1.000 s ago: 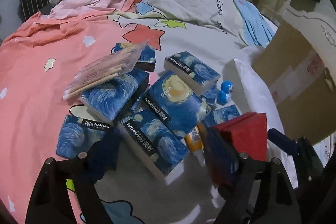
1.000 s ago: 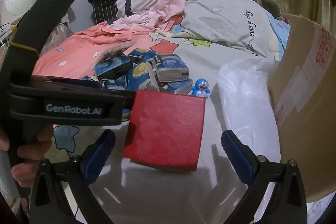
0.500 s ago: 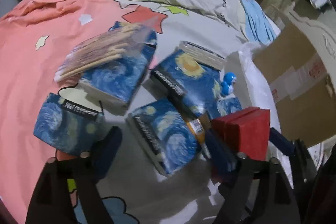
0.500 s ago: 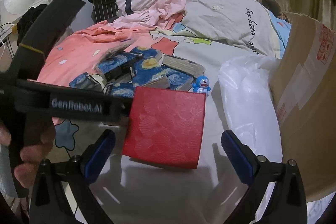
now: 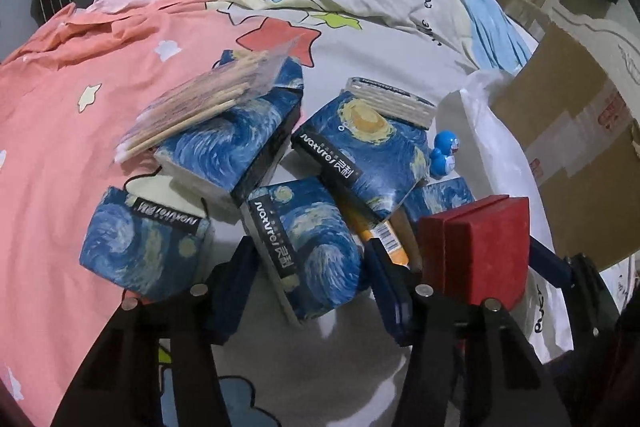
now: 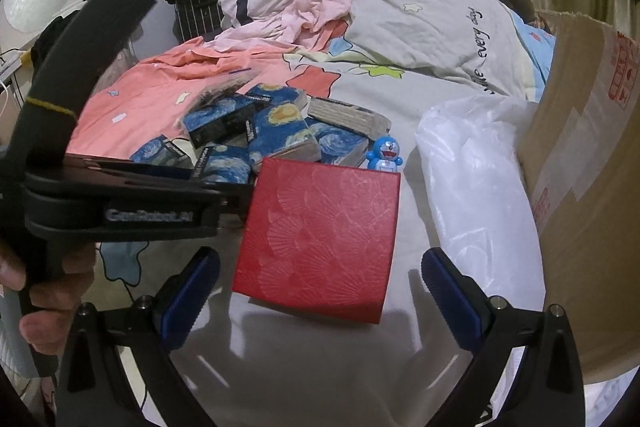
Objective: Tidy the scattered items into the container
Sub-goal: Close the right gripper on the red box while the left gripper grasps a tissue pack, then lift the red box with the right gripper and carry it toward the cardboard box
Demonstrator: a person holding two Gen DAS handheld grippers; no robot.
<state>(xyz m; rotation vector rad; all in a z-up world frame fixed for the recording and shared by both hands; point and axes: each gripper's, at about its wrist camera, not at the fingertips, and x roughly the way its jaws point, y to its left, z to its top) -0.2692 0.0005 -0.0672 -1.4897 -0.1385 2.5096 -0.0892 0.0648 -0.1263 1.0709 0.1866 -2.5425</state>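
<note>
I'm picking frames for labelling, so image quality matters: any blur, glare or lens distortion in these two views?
Left wrist view: sharp, dim, heavy fisheye bending with dark corners; print on the tissue packs is readable. Right wrist view: equally curved; the left tool and its lettering look blurred, a glossy sheen lies on the sheet below the red box, and the white plastic bag looks bright.

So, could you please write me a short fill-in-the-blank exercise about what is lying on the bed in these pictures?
1. The square box lying between the right gripper's open jaws is ____ in colour.
2. The small toy figure standing beside the tissue packs is ____ in colour.
3. The bundle of cotton swabs rests on top of a tissue ____.
4. The large container at the right edge is a ____ box.

Missing words: red; blue; pack; cardboard
</note>
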